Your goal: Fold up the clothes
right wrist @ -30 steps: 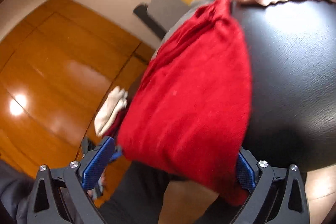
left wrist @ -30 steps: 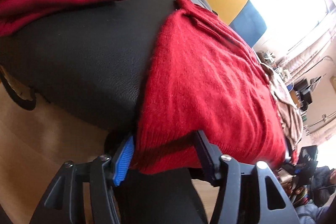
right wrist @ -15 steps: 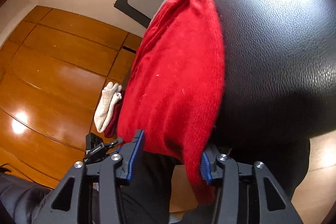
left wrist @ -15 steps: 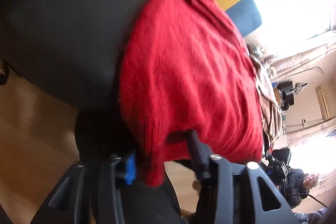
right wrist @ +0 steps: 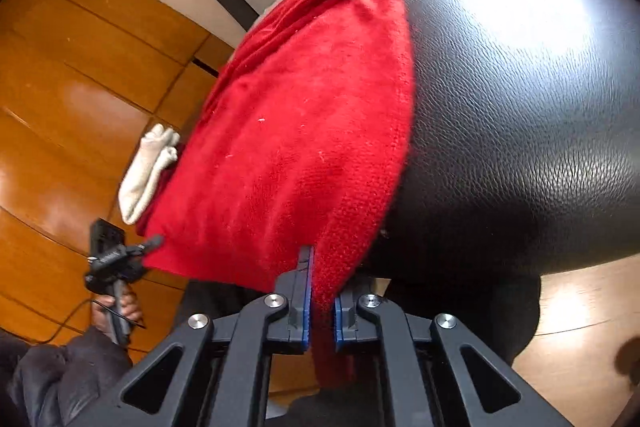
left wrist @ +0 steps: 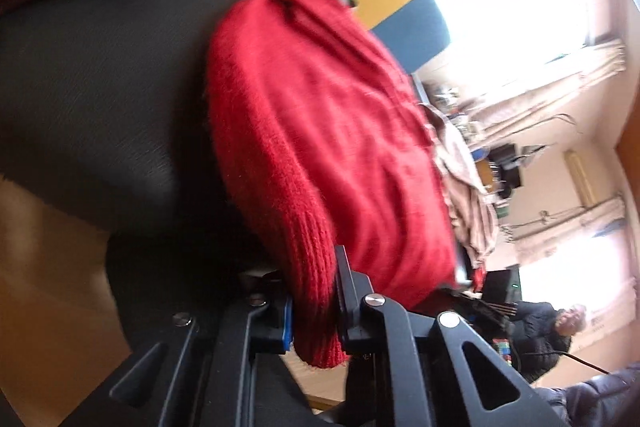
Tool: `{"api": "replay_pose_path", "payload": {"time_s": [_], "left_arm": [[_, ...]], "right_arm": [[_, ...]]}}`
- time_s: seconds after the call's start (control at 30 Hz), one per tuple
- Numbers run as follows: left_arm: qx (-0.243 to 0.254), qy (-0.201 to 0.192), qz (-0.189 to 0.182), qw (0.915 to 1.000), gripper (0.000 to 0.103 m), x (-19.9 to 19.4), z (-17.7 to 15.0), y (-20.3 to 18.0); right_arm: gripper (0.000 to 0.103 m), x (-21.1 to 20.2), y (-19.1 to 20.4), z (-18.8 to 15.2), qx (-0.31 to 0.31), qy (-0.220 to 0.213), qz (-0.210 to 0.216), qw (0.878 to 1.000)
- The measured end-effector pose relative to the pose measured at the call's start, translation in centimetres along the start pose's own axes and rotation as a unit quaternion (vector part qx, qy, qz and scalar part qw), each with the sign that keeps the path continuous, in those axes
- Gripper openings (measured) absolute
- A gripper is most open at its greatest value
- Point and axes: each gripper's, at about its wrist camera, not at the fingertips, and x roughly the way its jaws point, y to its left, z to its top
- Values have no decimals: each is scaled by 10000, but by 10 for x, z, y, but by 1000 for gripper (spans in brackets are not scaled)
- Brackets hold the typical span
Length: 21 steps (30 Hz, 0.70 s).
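Red sweater (left wrist: 320, 131) lies on the black leather seat (right wrist: 520, 115), long axis running straight ahead of both sets of jaws, ribbed hem nearest us, bunched end farthest; we hold the left gripper (left wrist: 314, 311) clamped on one hem corner and the right gripper (right wrist: 320, 301) clamped on the other; we judge the step as hem grasp complete, fold not yet made; next move calls for lifting both corners evenly and carrying them forward toward the far end.
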Motion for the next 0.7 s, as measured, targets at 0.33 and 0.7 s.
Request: {"api": "replay_pose_path", "payload": {"time_s": [0.33,0.7], "left_arm": [[362,-242,-719,9965,14,8,26,-35],[466,-531,-971,9928,14,38,119,-48]], "right_arm": [[8,-1,34,46,-312,-500,465,9972],[8,41,41,136,125,-972,865,9914]]}}
